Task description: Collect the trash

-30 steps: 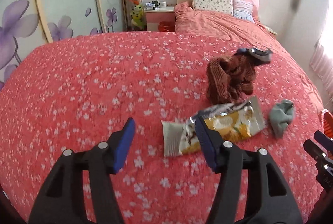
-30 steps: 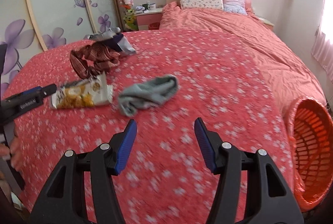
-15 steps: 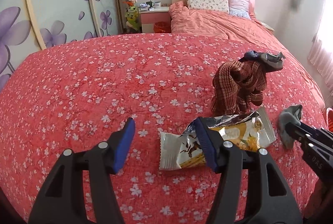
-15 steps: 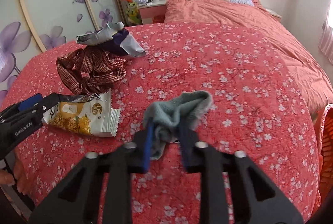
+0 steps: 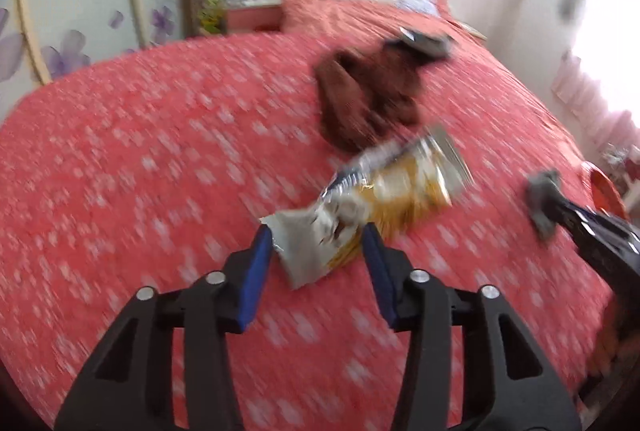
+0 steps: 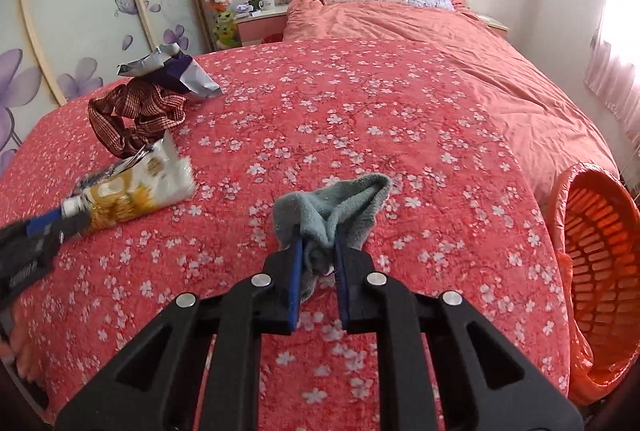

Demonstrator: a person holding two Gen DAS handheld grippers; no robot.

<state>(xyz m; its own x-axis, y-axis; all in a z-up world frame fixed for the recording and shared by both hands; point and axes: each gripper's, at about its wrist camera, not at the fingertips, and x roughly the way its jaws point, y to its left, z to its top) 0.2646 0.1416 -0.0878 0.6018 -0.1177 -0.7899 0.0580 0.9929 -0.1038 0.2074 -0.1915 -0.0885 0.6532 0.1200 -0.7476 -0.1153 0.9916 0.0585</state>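
Left gripper [image 5: 316, 251] fingers closing around the light, crinkly snack bag's [image 5: 384, 191] near end on the bed [image 6: 400, 119], beside the brown cloth [image 6: 136, 115]; right gripper [image 6: 316, 255] fingers pinch the soft grey sock [image 6: 340, 207].

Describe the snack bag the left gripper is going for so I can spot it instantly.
On the red floral bedspread, look near its left edge, just in front of the crumpled brown striped cloth. The yellow-and-white foil snack packet lies there, between the closing left gripper jaws; it is the only printed yellow wrapper.
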